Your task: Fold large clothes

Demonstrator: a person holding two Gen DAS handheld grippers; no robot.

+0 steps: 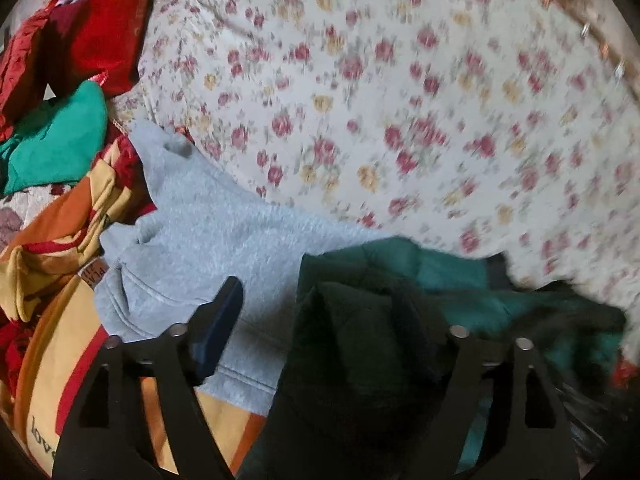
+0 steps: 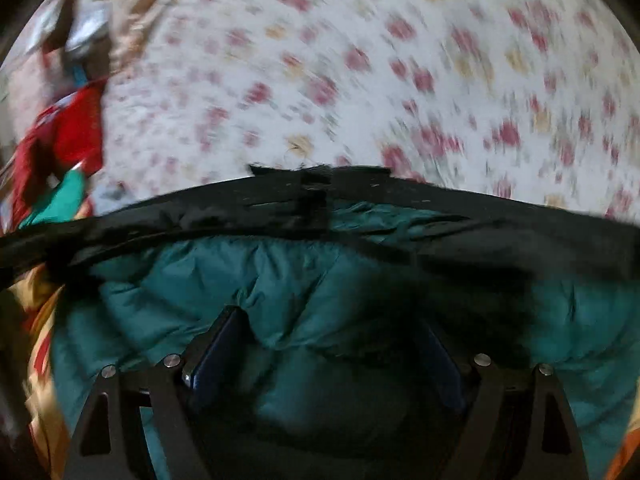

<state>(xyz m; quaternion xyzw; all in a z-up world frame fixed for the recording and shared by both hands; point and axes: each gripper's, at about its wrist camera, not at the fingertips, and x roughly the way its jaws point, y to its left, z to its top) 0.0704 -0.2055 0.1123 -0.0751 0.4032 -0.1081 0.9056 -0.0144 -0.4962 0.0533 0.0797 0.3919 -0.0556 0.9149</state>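
Observation:
A dark green padded jacket [image 1: 360, 340] with a black lining lies over the near edge of a flower-print bed sheet [image 1: 380, 100]. In the left wrist view its dark fabric drapes over the right finger of my left gripper [image 1: 320, 320]; the left finger [image 1: 218, 328] stands bare over a grey fleece garment [image 1: 208, 240]. In the right wrist view the teal jacket [image 2: 320, 280] with its black edge band [image 2: 280, 204] fills the space between the fingers of my right gripper [image 2: 332, 352], which stand wide apart with fabric bunched between them.
A heap of clothes lies at the left: red garments [image 1: 92, 32], a green one [image 1: 56, 140], and an orange-yellow striped cloth [image 1: 60, 272]. The flower-print sheet [image 2: 360, 80] spreads ahead. The views are motion-blurred.

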